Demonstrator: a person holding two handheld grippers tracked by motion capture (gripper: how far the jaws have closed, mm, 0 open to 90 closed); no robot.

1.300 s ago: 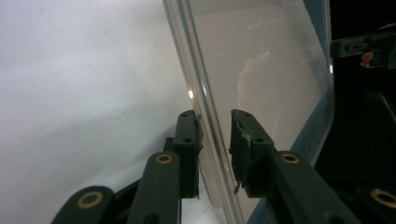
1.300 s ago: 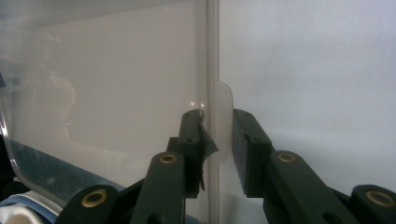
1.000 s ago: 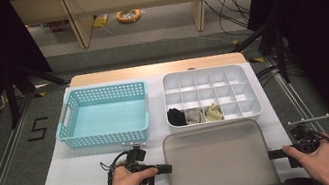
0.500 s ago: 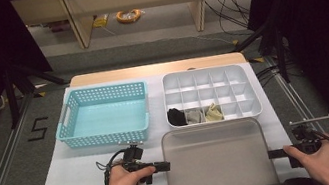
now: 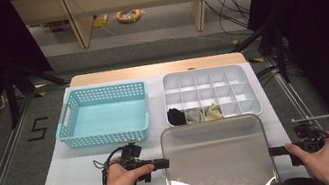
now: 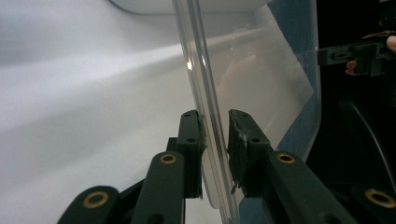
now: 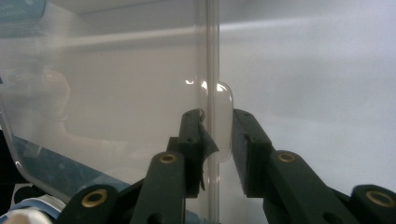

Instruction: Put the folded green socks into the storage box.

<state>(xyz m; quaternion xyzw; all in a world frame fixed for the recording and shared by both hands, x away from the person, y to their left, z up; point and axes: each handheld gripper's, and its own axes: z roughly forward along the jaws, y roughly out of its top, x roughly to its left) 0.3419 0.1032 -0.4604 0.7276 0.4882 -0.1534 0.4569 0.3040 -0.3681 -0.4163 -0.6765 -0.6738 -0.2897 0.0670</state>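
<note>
Since the earlier frames, the clear lid (image 5: 217, 159) is sitting slightly nearer us on the counter (image 5: 88, 161), below the divided organiser (image 5: 211, 95). We are pinching its side edges with the left gripper (image 5: 164, 163) and right gripper (image 5: 273, 151), both closed narrowly on the rim. Uneven lifting could twist it free.
</note>
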